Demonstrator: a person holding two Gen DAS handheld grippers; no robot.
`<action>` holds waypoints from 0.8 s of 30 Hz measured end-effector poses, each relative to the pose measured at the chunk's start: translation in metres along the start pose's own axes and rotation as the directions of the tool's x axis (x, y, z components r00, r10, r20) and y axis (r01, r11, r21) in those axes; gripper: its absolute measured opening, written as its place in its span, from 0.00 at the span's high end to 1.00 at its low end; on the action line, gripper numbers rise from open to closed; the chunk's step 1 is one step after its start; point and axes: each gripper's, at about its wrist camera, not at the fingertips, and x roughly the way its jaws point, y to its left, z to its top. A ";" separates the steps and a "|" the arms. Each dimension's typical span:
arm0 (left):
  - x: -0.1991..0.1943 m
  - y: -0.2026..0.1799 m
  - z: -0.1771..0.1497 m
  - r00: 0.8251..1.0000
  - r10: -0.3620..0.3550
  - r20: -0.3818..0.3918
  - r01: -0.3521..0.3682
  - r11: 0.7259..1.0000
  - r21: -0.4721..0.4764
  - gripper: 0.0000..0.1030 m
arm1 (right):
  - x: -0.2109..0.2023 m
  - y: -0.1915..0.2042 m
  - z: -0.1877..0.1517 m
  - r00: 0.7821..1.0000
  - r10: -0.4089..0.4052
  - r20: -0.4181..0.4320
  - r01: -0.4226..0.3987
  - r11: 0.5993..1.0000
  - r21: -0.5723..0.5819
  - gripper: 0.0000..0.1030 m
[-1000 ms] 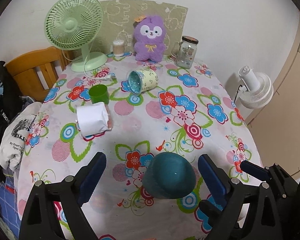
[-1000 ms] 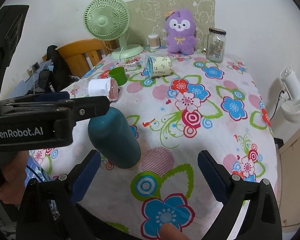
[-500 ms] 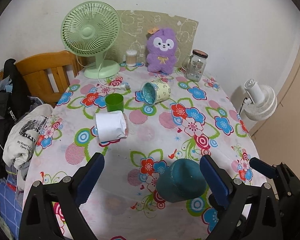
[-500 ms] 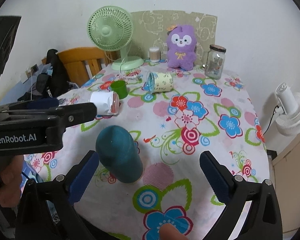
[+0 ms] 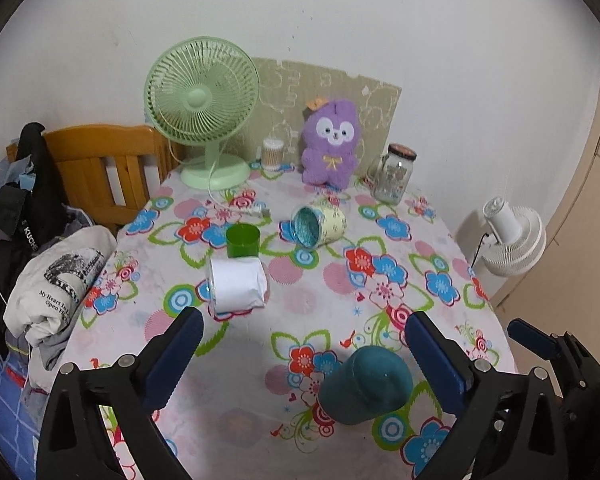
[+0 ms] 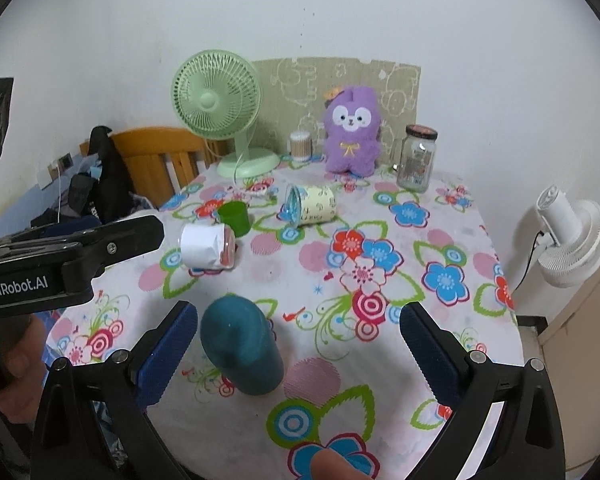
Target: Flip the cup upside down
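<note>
A teal cup (image 5: 366, 384) stood on the flowered counter (image 5: 380, 280), apparently already mouth-down with its rounded closed end up, low and right of centre in the left wrist view and low and left of centre in the right wrist view (image 6: 242, 350). The left hand-held gripper (image 5: 304, 354) was wide open and held nothing; the cup sat nearer its right blue pad, not touching it. The right hand-held gripper (image 6: 298, 344) was likewise spread wide and empty, with the cup just beside its left pad. Judged by its matte, even surface, the cup was probably light, stiff plastic, a little slippery on the domed top, so the straight side wall low on the body looked the safest place to grip; it seemed tall enough to tip if nudged. The counter's near edge ran close below the cup, and the right edge dropped toward a white floor fan (image 5: 512, 240). Open cloth lay ahead of the cup; farther up the frame lay a white paper-wrapped cup (image 5: 238, 286) on its side, a green cup (image 5: 243, 241) and a tipped cream tin (image 5: 318, 226), all well apart from it.
</note>
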 end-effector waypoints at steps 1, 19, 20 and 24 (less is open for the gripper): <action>-0.001 0.001 0.000 1.000 0.001 0.007 -0.001 1.000 0.000 0.00 | -0.002 0.000 0.001 1.000 -0.001 0.007 0.001 1.000 0.001 0.01; -0.018 0.008 0.000 0.994 0.035 0.106 -0.035 0.999 0.003 0.00 | -0.030 -0.003 0.014 0.990 -0.045 0.134 0.037 0.997 0.064 0.01; -0.018 0.009 -0.001 0.993 0.037 0.108 -0.037 0.999 0.003 0.00 | -0.031 -0.003 0.014 0.989 -0.048 0.138 0.039 0.997 0.066 0.01; -0.015 0.008 -0.003 0.994 0.041 0.100 -0.042 0.999 0.011 0.00 | -0.033 -0.002 0.015 0.987 -0.055 0.148 0.046 0.997 0.062 0.01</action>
